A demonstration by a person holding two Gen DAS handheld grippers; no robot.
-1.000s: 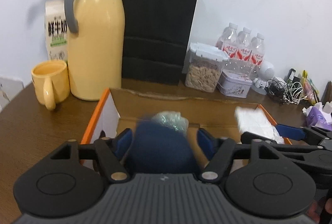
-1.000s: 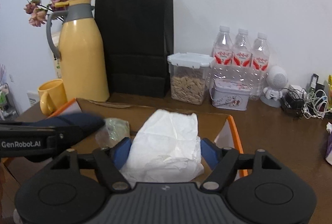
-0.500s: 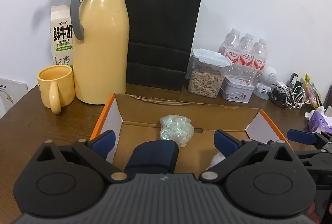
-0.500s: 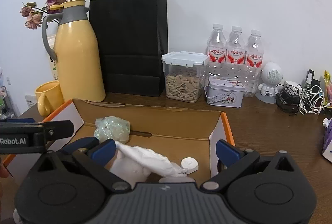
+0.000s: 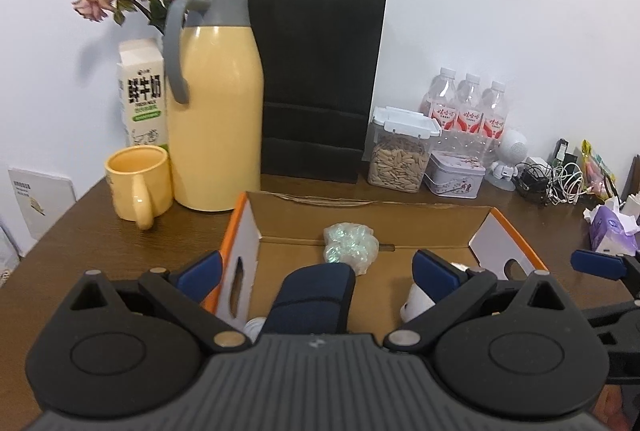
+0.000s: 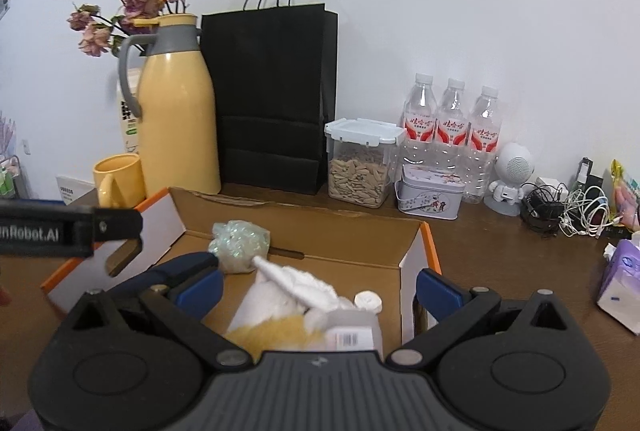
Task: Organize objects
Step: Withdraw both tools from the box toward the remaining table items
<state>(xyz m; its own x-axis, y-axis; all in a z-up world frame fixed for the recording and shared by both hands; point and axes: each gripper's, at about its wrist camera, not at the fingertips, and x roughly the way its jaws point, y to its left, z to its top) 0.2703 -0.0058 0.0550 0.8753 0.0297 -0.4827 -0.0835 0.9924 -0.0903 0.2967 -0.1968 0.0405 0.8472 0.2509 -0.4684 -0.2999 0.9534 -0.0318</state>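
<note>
An open cardboard box (image 5: pixel 360 203) with orange edges lies on the brown table. Inside it are a navy folded cloth (image 5: pixel 316 295), a greenish plastic wad (image 5: pixel 351 245) and a white crumpled cloth (image 6: pixel 292 283). A white capped bottle (image 6: pixel 352 331) and something yellow and fluffy (image 6: pixel 272 335) lie beside the white cloth. My left gripper (image 5: pixel 316 271) hangs open above the navy cloth, its pads apart from it. My right gripper (image 6: pixel 318 287) is open wide over the white cloth and touches nothing. Each gripper shows at the edge of the other's view.
Behind the box stand a yellow jug (image 5: pixel 212 119), a yellow mug (image 5: pixel 138 187), a milk carton (image 5: pixel 142 95), a black paper bag (image 5: pixel 320 83), a seed jar (image 5: pixel 400 155), a tin (image 5: pixel 454 179) and three water bottles (image 6: pixel 452 119). Cables (image 6: pixel 568 207) and a purple tissue pack (image 6: pixel 624 279) lie right.
Both grippers opened: the left let go of the navy cloth and the right let go of the white cloth, both now lying in the box. Both hands drew back and rose slightly.
</note>
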